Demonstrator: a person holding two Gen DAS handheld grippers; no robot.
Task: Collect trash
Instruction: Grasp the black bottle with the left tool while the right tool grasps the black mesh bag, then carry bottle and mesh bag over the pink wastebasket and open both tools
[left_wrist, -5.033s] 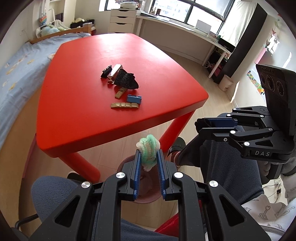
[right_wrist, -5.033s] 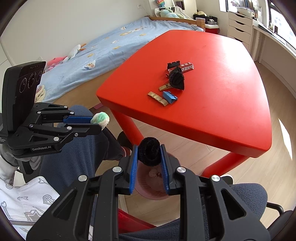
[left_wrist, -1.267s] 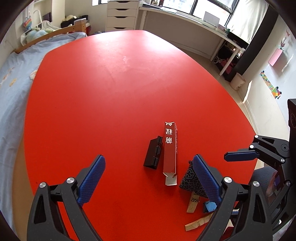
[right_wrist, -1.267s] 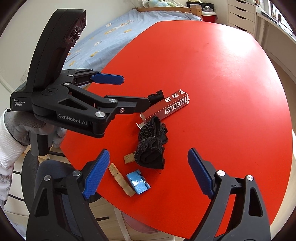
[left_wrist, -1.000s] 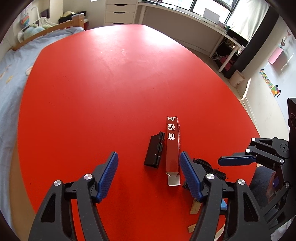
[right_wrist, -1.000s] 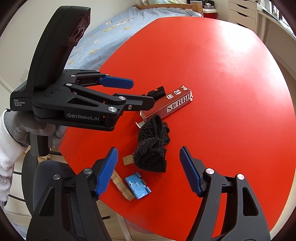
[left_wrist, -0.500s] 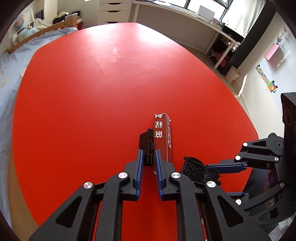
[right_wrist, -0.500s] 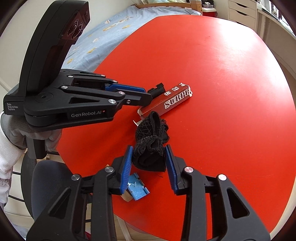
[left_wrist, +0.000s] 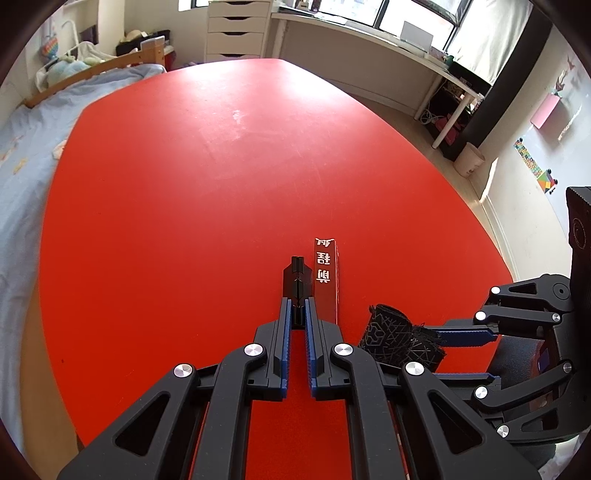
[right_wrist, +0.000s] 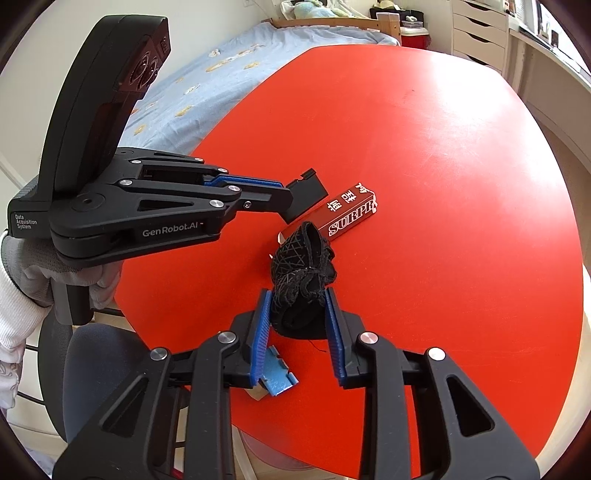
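My left gripper (left_wrist: 296, 321) is shut on a small black plastic piece (left_wrist: 296, 281) and holds it lifted above the red table (left_wrist: 184, 184); the piece also shows in the right wrist view (right_wrist: 306, 196). A red carton with white lettering (left_wrist: 327, 280) lies on the table beside it, also in the right wrist view (right_wrist: 349, 214). My right gripper (right_wrist: 298, 314) is shut on a black crumpled net rag (right_wrist: 301, 267), which also shows in the left wrist view (left_wrist: 400, 341).
A blue wrapper (right_wrist: 279, 376) lies at the table's near edge under my right gripper. A bed with blue sheets (right_wrist: 207, 81) runs along the table's left side. A desk and drawers (left_wrist: 236, 29) stand at the back.
My left gripper has lifted the black piece off the table. My right gripper has stayed shut on the black rag and raised it slightly.
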